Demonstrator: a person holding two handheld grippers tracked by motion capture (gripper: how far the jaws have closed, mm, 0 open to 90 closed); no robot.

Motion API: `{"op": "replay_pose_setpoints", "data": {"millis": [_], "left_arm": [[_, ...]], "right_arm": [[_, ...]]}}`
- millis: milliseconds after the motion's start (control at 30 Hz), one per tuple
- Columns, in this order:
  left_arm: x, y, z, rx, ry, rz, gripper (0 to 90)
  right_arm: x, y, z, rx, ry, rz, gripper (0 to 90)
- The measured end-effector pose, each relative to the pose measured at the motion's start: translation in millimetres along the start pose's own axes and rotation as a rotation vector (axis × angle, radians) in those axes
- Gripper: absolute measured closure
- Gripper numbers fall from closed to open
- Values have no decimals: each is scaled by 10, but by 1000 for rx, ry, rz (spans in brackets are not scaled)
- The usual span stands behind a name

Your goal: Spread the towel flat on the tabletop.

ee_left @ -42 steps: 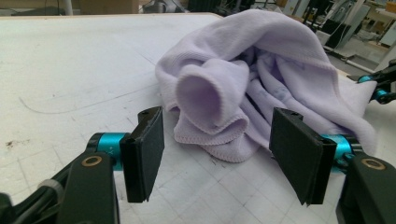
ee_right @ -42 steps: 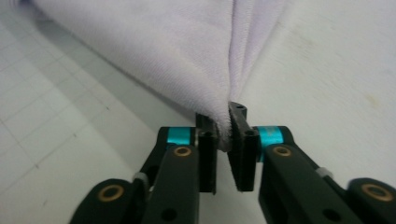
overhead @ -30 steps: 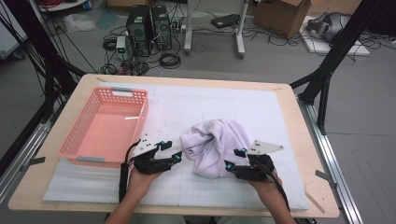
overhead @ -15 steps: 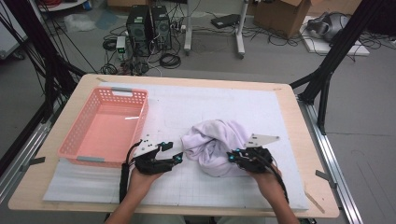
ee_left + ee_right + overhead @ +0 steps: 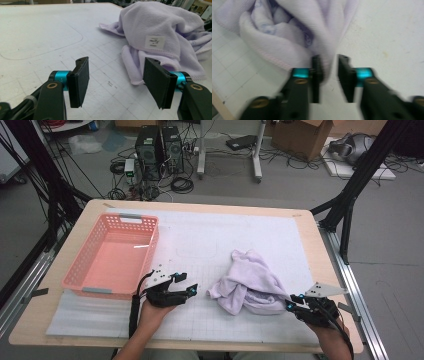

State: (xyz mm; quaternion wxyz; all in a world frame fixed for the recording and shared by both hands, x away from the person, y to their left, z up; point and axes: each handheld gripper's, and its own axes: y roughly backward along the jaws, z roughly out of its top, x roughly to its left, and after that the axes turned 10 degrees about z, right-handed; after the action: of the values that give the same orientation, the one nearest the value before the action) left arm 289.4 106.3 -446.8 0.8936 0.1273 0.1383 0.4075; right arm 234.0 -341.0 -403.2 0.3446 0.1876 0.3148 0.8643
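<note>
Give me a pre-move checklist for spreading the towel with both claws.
1. Left claw open, nothing between its pads: ok.
2. Lavender towel bunched in a heap on the white mat, not spread: not ok.
3. Right claw at a towel edge, jaws have just been opening, a fold lies between them: grip cannot tell.
4. Left claw close to the towel's near hem: ok.
5. Pink basket apart from the towel: ok.
</note>
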Motion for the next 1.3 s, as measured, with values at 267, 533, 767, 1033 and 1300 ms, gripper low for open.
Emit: {"op": "replay_pose_setpoints", "data": {"millis": [267, 533, 767, 1033, 1300], "left_arm": [[-6, -3, 0, -1, -8, -8, 400], [-13, -4, -4, 2, -26, -20, 445], [4, -4, -5, 6, -22, -15, 428], [16, -3, -7, 5, -24, -14, 434], [21, -7, -8, 3, -24, -12, 436]], "right_arm": [[222, -97, 537, -124, 139, 74, 447], [348, -820, 1169, -86, 233, 192, 447], [383, -1415, 1440, 119, 326, 140, 503], [23, -1340, 1648, -36, 133, 196, 826], [-468, -1042, 1730, -221, -39, 56, 825]]}}
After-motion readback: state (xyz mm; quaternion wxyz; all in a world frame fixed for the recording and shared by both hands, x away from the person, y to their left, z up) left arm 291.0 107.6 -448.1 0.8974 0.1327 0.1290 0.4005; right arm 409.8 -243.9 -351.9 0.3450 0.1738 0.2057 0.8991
